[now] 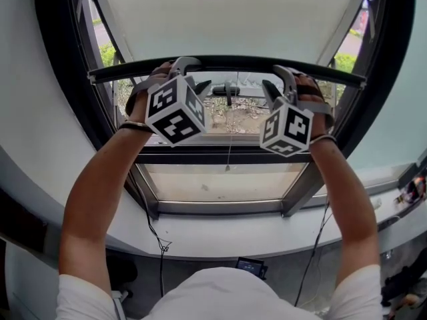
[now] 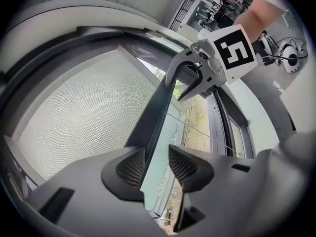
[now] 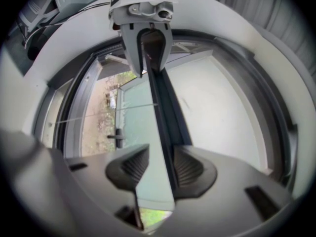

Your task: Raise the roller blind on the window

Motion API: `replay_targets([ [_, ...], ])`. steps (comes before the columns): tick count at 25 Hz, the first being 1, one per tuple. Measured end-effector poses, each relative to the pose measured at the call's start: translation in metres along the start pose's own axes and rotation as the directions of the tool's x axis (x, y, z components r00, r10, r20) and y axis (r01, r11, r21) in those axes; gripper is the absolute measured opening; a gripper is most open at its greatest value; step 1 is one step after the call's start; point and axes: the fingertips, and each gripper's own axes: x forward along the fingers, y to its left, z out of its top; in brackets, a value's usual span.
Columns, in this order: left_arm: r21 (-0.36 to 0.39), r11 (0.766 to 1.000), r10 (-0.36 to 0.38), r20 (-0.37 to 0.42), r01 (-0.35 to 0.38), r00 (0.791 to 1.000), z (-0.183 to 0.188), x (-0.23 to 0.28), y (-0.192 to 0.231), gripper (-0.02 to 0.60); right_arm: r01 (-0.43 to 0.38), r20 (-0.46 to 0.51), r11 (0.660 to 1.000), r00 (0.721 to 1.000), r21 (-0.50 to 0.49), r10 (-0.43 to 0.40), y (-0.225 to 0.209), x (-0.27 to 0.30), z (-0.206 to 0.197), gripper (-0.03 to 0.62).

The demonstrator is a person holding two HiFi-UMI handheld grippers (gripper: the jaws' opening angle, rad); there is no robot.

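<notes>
The pale roller blind point(image 1: 227, 19) covers the upper window, and its dark bottom bar point(image 1: 227, 64) runs across at hand height. My left gripper point(image 1: 193, 75) straddles the bar left of centre. My right gripper point(image 1: 277, 80) straddles it right of centre. In the left gripper view the bar point(image 2: 153, 117) passes between the jaws of the left gripper point(image 2: 157, 164), lying against one pad with a gap at the other. The right gripper view shows the same: the bar point(image 3: 165, 117) lies beside one pad of the right gripper point(image 3: 160, 164). Both stand open around the bar.
Below the bar the glass shows ground outside and a dark window handle point(image 1: 228, 92). A thin pull cord point(image 1: 229, 153) hangs from the bar's middle. The black window frame point(image 1: 100, 125) and the white sill point(image 1: 200, 235) curve round below; a cable point(image 1: 157, 235) drops over the sill.
</notes>
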Motion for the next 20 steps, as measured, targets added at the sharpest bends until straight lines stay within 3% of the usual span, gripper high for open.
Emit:
replay_targets([
  [14, -0.007, 0.999, 0.033, 0.016, -0.033, 0.999, 0.019, -0.008, 0.037, 0.153, 0.071, 0.028, 0.996, 0.997, 0.045, -0.072, -0.042, 0.001, 0.008, 0.150],
  [20, 0.005, 0.999, 0.050, 0.024, -0.050, 0.998, 0.025, -0.013, 0.049, 0.153, 0.119, 0.103, 0.975, 0.985, 0.190, -0.140, -0.049, -0.017, 0.019, 0.150],
])
